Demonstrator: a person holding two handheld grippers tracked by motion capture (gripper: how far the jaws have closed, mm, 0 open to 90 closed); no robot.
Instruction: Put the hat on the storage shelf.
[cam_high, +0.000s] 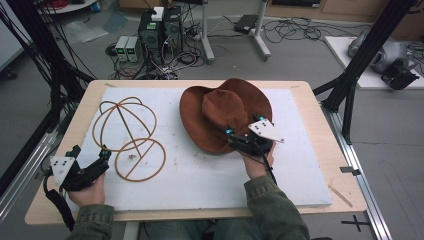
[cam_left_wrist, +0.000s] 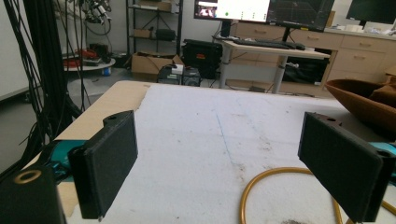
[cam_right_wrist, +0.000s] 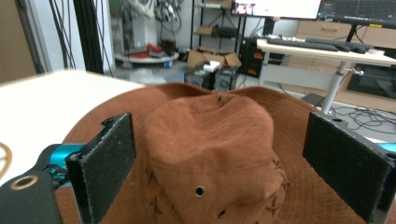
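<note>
At the bench's front-left corner the left gripper (cam_high: 102, 156) rests with its jaws spread wide, nothing between them. Just beside it, in the left half of the white mat (cam_high: 210, 175), lies one wire hat stand (cam_high: 131, 135). Toward the back edge, right of centre, sits one brown hat (cam_high: 225, 117). The right gripper (cam_high: 239, 136) hovers at the hat's near brim, jaws wide, straddling the crown without touching.

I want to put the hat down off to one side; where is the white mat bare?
The white mat is bare along its near edge between the two grippers, and on the right strip beyond the brown hat. It is crowded at the left, where the wire stand lies by the left gripper.
</note>
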